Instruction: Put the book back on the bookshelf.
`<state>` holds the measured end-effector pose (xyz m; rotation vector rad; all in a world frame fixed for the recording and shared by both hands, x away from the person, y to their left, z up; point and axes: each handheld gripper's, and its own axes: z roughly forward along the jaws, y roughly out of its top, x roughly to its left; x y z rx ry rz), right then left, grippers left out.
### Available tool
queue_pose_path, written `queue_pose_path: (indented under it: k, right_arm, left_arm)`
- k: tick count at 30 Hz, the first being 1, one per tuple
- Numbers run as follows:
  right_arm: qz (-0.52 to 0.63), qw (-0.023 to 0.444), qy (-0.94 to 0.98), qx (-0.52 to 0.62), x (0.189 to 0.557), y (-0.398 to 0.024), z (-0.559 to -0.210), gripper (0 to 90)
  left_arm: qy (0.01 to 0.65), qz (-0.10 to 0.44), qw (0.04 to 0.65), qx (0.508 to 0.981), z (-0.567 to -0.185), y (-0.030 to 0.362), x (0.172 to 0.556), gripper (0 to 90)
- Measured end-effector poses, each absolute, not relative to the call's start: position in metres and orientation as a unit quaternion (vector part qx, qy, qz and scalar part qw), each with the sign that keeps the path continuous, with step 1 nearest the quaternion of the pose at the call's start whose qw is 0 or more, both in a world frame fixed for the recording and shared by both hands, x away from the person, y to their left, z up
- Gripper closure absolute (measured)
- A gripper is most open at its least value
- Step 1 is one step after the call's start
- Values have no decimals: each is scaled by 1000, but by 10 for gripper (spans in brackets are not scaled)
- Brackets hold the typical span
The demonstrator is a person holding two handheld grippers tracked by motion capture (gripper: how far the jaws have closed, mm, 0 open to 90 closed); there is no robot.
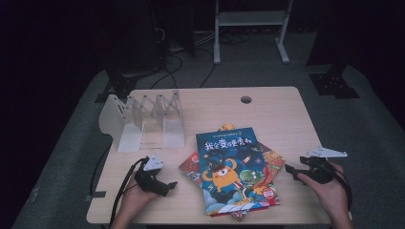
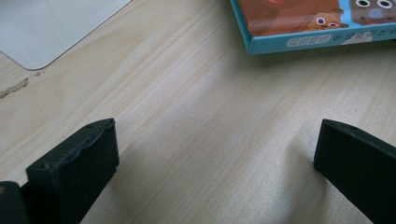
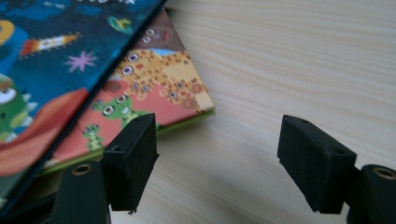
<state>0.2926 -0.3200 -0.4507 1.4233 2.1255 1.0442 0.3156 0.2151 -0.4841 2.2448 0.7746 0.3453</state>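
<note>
Both pairs of jaws stand open with nothing between them. The left gripper (image 1: 168, 184) rests low over bare wood just left of the books, its jaws spread wide, with the corner of a light-blue book (image 2: 317, 28) lying ahead of them. The right gripper (image 1: 290, 169) sits at the right side of the pile, its jaws apart and one of them just beside the corner of the orange book (image 3: 159, 84) that juts from under the dark-blue one (image 3: 56, 51).

The books (image 1: 234, 174) lie flat in a loose, fanned pile at the near middle of the table (image 1: 286, 114), the top one face up. Its long axis runs from the person's side toward the far edge, leaning slightly left at the top; the lower books are skewed so their corners poke out left and right.

The white folding book rack (image 1: 143, 119) stands empty at the far left, well apart from the pile. Judging by this, the work has hardly begun: no book is lifted or gripped, and all are left to be stood in the rack.
</note>
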Motion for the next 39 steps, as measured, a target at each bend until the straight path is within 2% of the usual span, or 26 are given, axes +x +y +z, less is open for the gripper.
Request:
queue_pose_path:
  k: [14,39]
  right_arm:
    - [383,194,767,477,308,-307,-430,295]
    - [381,168,797,437,375,-260,-420,288]
  left_arm:
    - [301,134,362,872,-484,215,316,0]
    - [301,134,363,872,-484,215,316,0]
